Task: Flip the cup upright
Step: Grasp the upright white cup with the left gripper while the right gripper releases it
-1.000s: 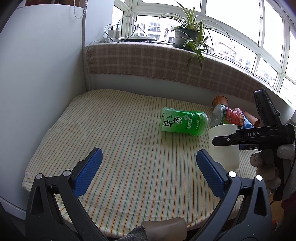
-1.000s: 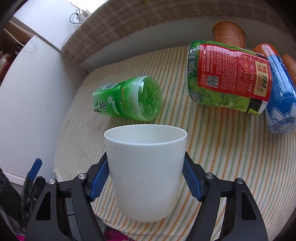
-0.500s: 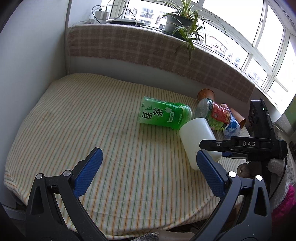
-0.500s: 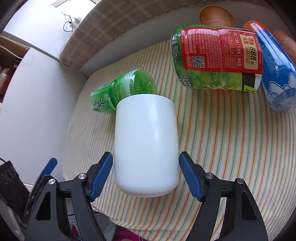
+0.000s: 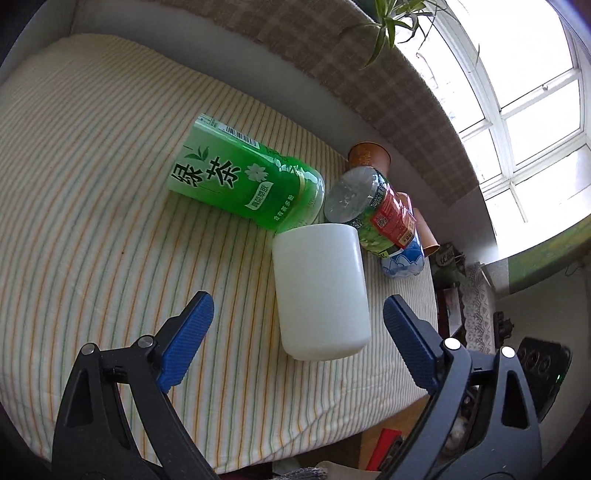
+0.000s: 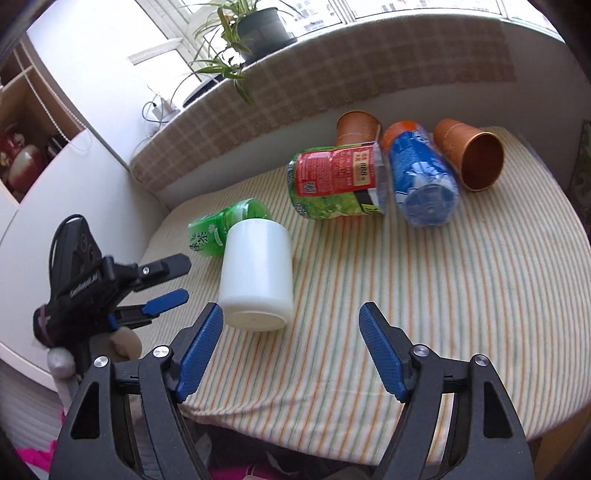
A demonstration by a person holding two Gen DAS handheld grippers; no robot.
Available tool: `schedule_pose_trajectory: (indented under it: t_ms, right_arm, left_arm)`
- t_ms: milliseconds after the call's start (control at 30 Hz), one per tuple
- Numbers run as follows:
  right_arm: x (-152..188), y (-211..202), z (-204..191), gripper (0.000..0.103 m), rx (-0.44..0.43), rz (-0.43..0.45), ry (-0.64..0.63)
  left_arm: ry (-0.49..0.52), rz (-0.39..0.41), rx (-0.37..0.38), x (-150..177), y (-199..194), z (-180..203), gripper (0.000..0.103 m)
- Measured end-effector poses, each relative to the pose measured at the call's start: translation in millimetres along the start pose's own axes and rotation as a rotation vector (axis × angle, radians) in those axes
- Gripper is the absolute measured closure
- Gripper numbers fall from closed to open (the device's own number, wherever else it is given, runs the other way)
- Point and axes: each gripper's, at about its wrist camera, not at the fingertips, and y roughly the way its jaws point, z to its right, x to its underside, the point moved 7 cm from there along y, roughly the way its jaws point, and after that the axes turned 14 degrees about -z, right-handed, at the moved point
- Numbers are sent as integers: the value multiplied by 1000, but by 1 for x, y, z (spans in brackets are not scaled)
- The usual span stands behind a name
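Note:
A white cup (image 5: 320, 293) lies on its side on the striped cloth, base toward the front edge, mouth against the green tea bottle (image 5: 242, 182). It also shows in the right wrist view (image 6: 257, 272). My left gripper (image 5: 298, 341) is open and empty, its blue fingers either side of the cup's base without touching; from the right wrist view it (image 6: 168, 283) sits left of the cup. My right gripper (image 6: 291, 352) is open and empty, drawn back to the right of the cup's base.
A red-labelled bottle (image 6: 336, 182), a blue bottle (image 6: 421, 177) and two brown paper cups (image 6: 471, 157) lie behind the white cup. The green bottle (image 6: 225, 227) lies far left of it. A checked ledge with a potted plant (image 6: 258, 31) backs the bed (image 6: 461, 295).
My right gripper laid the white cup down on its side, let go and drew back. My left gripper moved in around the cup's base.

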Motion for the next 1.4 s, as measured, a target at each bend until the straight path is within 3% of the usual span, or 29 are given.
schedule_pose_trajectory:
  t_ms: [367,767,933,1133,1400]
  right_arm:
    - [29,-15,40,27,68,38,102]
    - [30,-13,41,27,82,43,108]
    - [30,-14,44,27,89,41,120]
    - [27,-16,46,27,94,47,125]
    - [29,-15,47,27,111,54,128]
  left_arm:
    - [-113,-105,104,-22,38,-1,8]
    - [-101,-162,91,-27,71,7,25]
    - [-96,-162,84,-27,72,8,26]
    - [-29,-132,35,-21,64,17,27]
    - [176,-35,-99,0,50,47,27]
